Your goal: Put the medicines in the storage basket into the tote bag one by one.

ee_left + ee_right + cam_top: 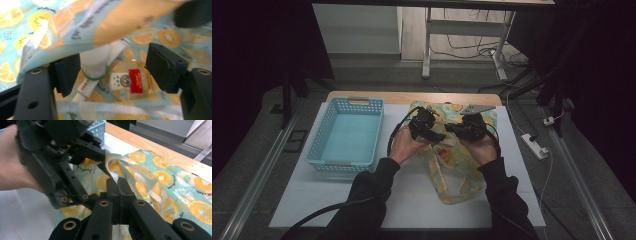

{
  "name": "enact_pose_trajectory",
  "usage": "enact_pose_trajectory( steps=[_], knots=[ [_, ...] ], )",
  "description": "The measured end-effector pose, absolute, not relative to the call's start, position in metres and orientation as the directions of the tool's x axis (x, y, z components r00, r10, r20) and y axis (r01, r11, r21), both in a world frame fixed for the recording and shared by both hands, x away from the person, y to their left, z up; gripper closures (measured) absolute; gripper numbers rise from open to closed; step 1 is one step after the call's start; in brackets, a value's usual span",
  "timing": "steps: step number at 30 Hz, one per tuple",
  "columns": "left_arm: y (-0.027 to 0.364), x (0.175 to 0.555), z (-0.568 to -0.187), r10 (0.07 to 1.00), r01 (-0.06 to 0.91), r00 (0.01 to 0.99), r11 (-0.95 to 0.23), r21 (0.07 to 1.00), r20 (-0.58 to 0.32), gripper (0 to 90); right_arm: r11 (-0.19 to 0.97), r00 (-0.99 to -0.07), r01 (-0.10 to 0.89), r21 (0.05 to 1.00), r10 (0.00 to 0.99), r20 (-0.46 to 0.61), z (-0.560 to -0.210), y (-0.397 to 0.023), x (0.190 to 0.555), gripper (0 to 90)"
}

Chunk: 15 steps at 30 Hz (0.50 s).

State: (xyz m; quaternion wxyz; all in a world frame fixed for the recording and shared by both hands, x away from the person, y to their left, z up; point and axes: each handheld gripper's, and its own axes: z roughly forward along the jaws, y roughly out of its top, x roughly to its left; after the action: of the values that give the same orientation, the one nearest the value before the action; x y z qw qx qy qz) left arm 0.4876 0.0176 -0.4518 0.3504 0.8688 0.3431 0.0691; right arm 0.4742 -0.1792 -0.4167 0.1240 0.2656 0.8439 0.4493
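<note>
Clearly, in the high view, both hands meet over a fruit-print bag lying on a white board that covers most of a wooden table; the left gripper and the right gripper face each other above the bag's mouth, with a light blue basket well off to the left gripper's outer side, seemingly waiting for what comes out. Beyond the table stand the legs of another desk, loose cables on a grey floor and a power strip; the room around is dark. Next, in the left gripper view, the jaws stand apart and press on nothing; between them, inside the bag, lies a white tube with a green ring close to the left-hand jaw and a round packet with a red label nearer the middle. A flap of cloth arches over the jaw tips, lifted, I judge, so this gripper can reach in. Lastly, in the right gripper view, the jaws are clenched on the rim of the bag, the pale hem pinched right at their tips, while the left gripper pokes in just beyond them. That grip looks meant to hold the mouth open and keep the cloth from sliding on the board.
</note>
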Motion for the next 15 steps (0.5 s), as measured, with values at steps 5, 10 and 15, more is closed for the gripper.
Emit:
enact_pose_trajectory(
  steps=[5,10,15],
  knots=[
    [0.024,0.479,-0.448,0.619,0.551,0.768,-0.504,0.666,-0.167,22.5,0.451,-0.827,0.341,0.825,0.562,0.034,-0.417,-0.180,0.475,89.3],
    [0.028,0.467,-0.446,0.572,0.540,0.795,-0.514,0.666,-0.203,19.1,0.453,-0.829,0.339,0.825,0.559,0.034,-0.417,-0.180,0.475,89.3],
    [0.030,0.453,-0.446,0.515,0.516,0.827,-0.536,0.668,-0.226,11.1,0.454,-0.830,0.342,0.822,0.557,0.038,-0.417,-0.179,0.474,89.2]
  ],
)
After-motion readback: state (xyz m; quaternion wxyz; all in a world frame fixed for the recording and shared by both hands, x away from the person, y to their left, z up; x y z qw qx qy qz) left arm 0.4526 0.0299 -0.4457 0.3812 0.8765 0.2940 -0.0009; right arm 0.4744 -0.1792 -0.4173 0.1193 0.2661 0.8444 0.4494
